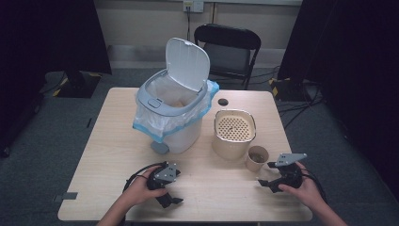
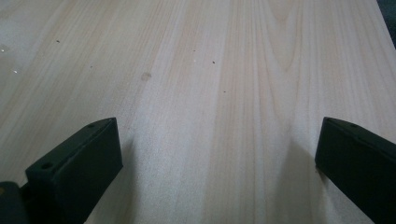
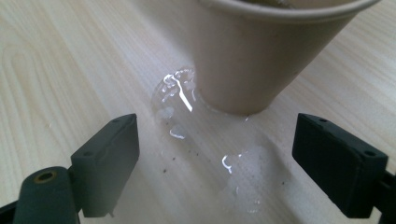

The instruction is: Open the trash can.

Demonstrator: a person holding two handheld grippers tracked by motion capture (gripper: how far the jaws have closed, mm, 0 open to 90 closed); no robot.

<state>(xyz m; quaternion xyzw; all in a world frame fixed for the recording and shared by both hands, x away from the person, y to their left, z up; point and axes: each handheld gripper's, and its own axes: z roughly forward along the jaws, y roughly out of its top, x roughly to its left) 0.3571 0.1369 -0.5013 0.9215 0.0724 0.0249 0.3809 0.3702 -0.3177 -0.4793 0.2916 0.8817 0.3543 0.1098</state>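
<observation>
A: Right gripper [image 3: 215,154]?
B: Jaws released, nothing between them; cup [image 3: 275,51] just ahead, upright on the desk [image 3: 56,60]; puddle [image 3: 210,135] at its base.
A: Left gripper [image 2: 219,149]?
B: Jaws released over bare desk; well apart from the cup.
A: Beyond?
B: Strainer pot [image 1: 234,133] beside cup; bin [image 1: 171,110], lid up, left of it.

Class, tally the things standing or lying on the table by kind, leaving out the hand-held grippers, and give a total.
Bins with open lid: 1, the lined white bin
Strainer pots: 1, the beige pot
Paper cups: 1, the cup
Small dark round things: 1, the disc
Total: 4
</observation>
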